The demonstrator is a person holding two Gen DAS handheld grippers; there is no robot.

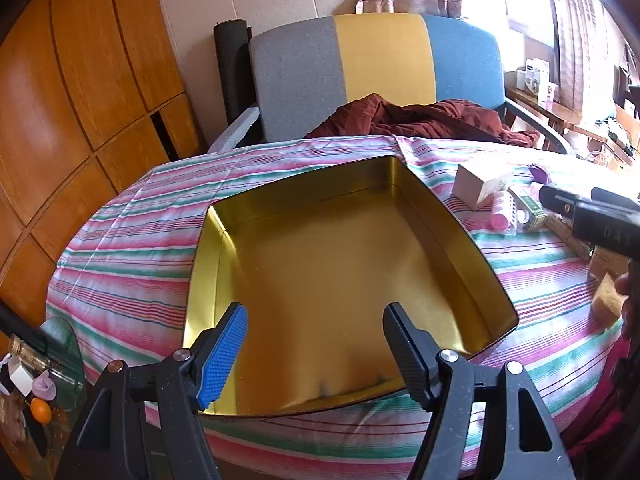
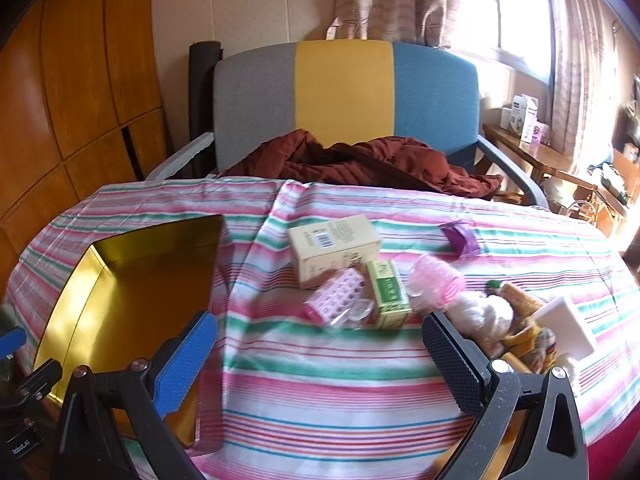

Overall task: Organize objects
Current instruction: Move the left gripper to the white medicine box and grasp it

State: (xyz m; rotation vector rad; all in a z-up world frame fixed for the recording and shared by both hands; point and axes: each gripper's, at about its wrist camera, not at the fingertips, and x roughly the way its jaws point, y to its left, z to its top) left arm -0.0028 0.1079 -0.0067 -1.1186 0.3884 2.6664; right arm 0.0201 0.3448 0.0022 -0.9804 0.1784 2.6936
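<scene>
Right wrist view: right gripper (image 2: 320, 364) hovers over the striped cloth (image 2: 320, 392) on the counter, jaws wide apart, holding nothing. Loose items lie just ahead of it and slightly to its right: cream box (image 2: 334, 246), green box (image 2: 389, 294) with long axis running away from the camera, pink studded roller (image 2: 338, 294), second pink roller (image 2: 438, 280), purple piece (image 2: 460, 238), and a plush toy (image 2: 520, 320) beside the right finger. Gold tin (image 2: 132, 300), empty as far as visible, sits to the left of the pile, apart from it.

Left wrist view: left gripper (image 1: 316, 354) is spread apart, empty, poised directly over the tin's near rim. Judgement: right arm is nearer the items; transfer runs leftward into the tin.

Room: a tricolour chair (image 2: 344, 92) with a dark red garment (image 2: 360, 164) stands behind the counter, wood panelling to the left, a bright curtained window to the right.
</scene>
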